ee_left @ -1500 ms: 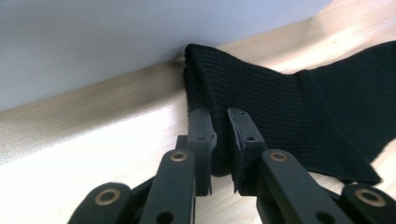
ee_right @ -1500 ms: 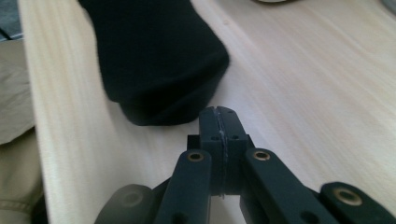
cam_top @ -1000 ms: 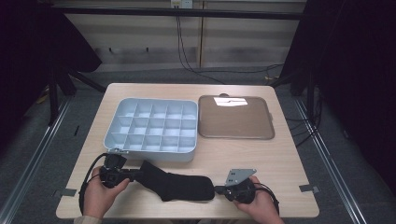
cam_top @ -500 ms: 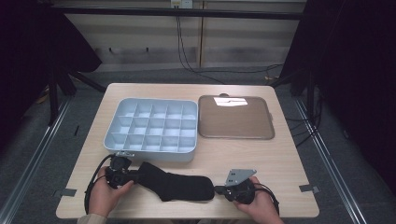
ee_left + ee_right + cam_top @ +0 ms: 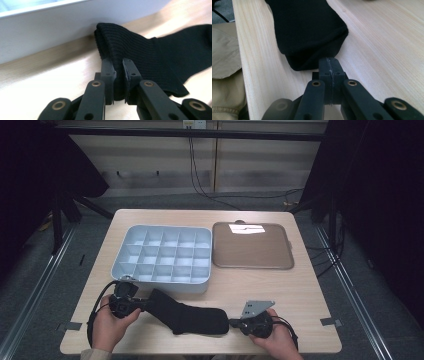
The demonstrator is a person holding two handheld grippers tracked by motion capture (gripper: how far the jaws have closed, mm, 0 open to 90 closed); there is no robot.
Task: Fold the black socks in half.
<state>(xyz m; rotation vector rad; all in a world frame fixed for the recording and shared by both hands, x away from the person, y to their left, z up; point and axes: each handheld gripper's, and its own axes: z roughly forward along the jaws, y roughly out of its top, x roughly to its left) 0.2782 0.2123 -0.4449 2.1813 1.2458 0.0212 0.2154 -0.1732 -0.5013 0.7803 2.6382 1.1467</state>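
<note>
A black sock (image 5: 190, 315) lies stretched along the table's front edge. My left gripper (image 5: 147, 304) is at its left end. In the left gripper view the ribbed cuff (image 5: 150, 50) sits between the jaws of my left gripper (image 5: 118, 62), which have just been closing and now pinch the fabric. My right gripper (image 5: 234, 323) is at the sock's right end. In the right gripper view my right gripper (image 5: 329, 60) has its jaws pressed together at the toe edge of the sock (image 5: 307, 30), nipping the fabric.
A pale blue box (image 5: 160, 285) divided into several empty cells stands just behind the sock, and its wall (image 5: 50, 30) is close to the left gripper. A brown tray (image 5: 252, 247) lies to the right of the box. Bare wood surrounds the right gripper.
The left gripper has closed further on the sock's cuff and lifted it slightly toward the box. The right gripper and the toe end have stayed put.
</note>
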